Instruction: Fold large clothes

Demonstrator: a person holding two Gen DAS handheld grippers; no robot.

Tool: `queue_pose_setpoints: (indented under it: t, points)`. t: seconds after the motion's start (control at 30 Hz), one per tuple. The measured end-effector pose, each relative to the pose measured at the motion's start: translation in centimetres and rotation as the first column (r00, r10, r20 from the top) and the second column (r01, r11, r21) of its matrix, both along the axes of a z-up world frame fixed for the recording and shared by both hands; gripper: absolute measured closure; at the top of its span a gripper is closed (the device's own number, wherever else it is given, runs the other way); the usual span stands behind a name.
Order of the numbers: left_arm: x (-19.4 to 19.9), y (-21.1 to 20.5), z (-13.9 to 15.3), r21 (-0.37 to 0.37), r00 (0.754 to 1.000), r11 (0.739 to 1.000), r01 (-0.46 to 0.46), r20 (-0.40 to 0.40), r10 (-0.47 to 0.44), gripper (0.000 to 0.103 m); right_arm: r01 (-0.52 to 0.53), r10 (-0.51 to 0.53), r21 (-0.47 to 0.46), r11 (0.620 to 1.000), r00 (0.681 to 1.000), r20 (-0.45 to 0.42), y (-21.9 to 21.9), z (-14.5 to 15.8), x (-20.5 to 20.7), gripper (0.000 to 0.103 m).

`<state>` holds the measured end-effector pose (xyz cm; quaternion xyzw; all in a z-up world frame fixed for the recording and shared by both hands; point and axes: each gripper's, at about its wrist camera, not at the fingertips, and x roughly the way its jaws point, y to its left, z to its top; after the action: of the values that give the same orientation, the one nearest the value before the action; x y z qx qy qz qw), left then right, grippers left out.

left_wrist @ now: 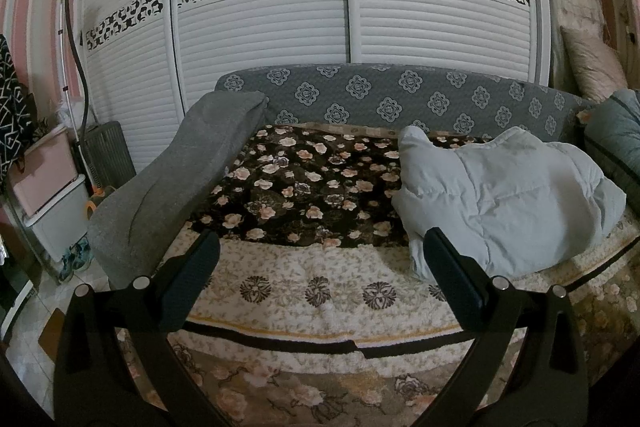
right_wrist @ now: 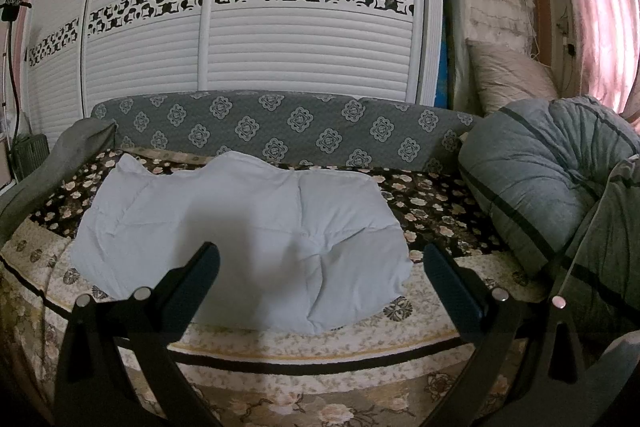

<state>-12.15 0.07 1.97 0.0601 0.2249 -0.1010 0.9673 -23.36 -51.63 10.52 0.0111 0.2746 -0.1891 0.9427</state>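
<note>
We see the pale blue quilted padded garment [right_wrist: 240, 243] lying in a puffy, already doubled-over heap on the dark flower-printed blanket [left_wrist: 304, 187] that covers the sofa seat, its near edge reaching onto the cream patterned border [left_wrist: 320, 291]. In the left wrist view it sits toward the right of the seat [left_wrist: 504, 203]. Our left gripper [left_wrist: 320, 263] and right gripper [right_wrist: 320, 271] both hang above the sofa's front edge with fingers spread wide, holding nothing and apart from the garment. Behind rises the grey medallion-patterned sofa back [right_wrist: 280, 127]; a grey striped bundle of bedding [right_wrist: 540, 179] lies to the right, and white louvred wardrobe doors [left_wrist: 260, 27] fill the background.
</note>
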Motion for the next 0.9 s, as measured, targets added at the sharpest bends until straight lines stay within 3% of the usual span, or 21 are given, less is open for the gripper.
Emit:
queue_pose_setpoints:
  t: [0.9]
  points:
    - [0.1, 0.04, 0.05, -0.001, 1.0, 1.0, 0.001, 0.001, -0.001, 0.003, -0.003, 0.003, -0.001, 1.0, 1.0, -0.002, 0.05, -0.06, 0.1, 0.002]
